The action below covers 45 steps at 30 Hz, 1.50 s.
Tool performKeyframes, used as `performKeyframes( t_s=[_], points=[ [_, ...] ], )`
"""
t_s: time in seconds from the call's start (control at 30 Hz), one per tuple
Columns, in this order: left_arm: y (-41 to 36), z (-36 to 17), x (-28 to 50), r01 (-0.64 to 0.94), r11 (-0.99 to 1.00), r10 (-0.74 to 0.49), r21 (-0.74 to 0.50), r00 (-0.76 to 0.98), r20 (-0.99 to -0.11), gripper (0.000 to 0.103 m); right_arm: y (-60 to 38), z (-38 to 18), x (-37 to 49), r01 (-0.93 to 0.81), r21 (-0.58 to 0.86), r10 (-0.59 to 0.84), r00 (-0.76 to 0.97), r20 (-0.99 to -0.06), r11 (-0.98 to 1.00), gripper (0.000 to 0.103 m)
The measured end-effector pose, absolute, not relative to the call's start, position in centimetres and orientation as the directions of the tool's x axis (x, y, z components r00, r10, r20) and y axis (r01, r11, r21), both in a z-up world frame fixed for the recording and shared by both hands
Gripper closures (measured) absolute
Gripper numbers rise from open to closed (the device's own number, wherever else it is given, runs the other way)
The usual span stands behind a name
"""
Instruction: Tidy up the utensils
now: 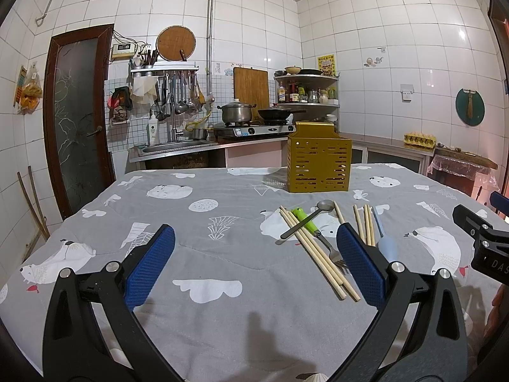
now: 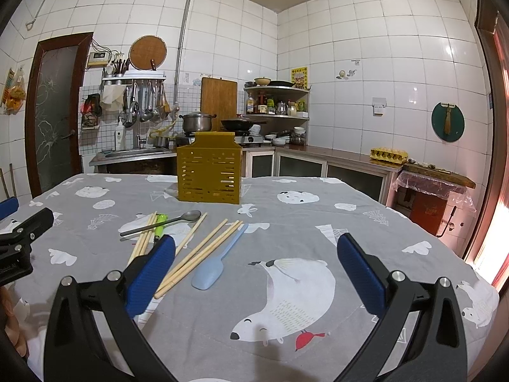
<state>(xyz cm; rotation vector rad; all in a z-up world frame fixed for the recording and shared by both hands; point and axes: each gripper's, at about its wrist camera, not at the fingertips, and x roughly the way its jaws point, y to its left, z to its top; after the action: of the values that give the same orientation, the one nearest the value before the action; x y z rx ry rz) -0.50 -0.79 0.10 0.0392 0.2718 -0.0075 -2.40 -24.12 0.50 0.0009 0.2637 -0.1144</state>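
Note:
A gold perforated utensil holder (image 1: 319, 159) (image 2: 209, 170) stands upright at the far side of the table. In front of it lie loose utensils: several wooden chopsticks (image 1: 315, 251) (image 2: 198, 251), a metal spoon (image 1: 310, 218) (image 2: 171, 219), a green-handled fork (image 1: 307, 219) (image 2: 160, 221) and a light blue spatula (image 1: 386, 243) (image 2: 211, 269). My left gripper (image 1: 254, 242) is open above the cloth, its right finger beside the pile. My right gripper (image 2: 256, 251) is open too, with its left finger over the chopsticks. Neither holds anything.
A grey animal-print tablecloth (image 1: 222, 273) (image 2: 286, 210) covers the table. Behind it run a counter with a sink (image 1: 178, 146), a stove with pots (image 1: 251, 117) and corner shelves (image 2: 276, 102). A brown door (image 1: 76, 111) stands at the left.

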Motion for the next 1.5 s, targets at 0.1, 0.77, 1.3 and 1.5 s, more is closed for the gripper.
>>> performKeyframes(
  t_s=[0.1, 0.77, 1.3, 1.5],
  points=[
    [-1.0, 0.1, -0.6, 0.012, 0.999, -0.002, 0.038, 0.963, -0.268, 0.005, -24.1, 0.5, -2.4, 0.113, -0.014, -0.112, 0.959, -0.261, 0.994, 0.004],
    [-0.8, 0.1, -0.5, 0.013, 0.999, -0.003, 0.037, 0.963, -0.270, 0.005, -24.0, 0.5, -2.4, 0.113, -0.017, -0.113, 0.959, -0.260, 0.993, 0.004],
    [-0.6, 0.1, -0.4, 0.014, 0.999, -0.004, 0.036, 0.963, -0.270, 0.005, -24.0, 0.5, -2.5, 0.113, -0.018, -0.114, 0.959, -0.258, 0.993, 0.004],
    [-0.2, 0.0, -0.4, 0.014, 0.999, -0.004, 0.036, 0.963, -0.268, 0.005, -24.0, 0.5, -2.4, 0.113, -0.018, -0.114, 0.959, -0.259, 0.993, 0.004]
  ],
)
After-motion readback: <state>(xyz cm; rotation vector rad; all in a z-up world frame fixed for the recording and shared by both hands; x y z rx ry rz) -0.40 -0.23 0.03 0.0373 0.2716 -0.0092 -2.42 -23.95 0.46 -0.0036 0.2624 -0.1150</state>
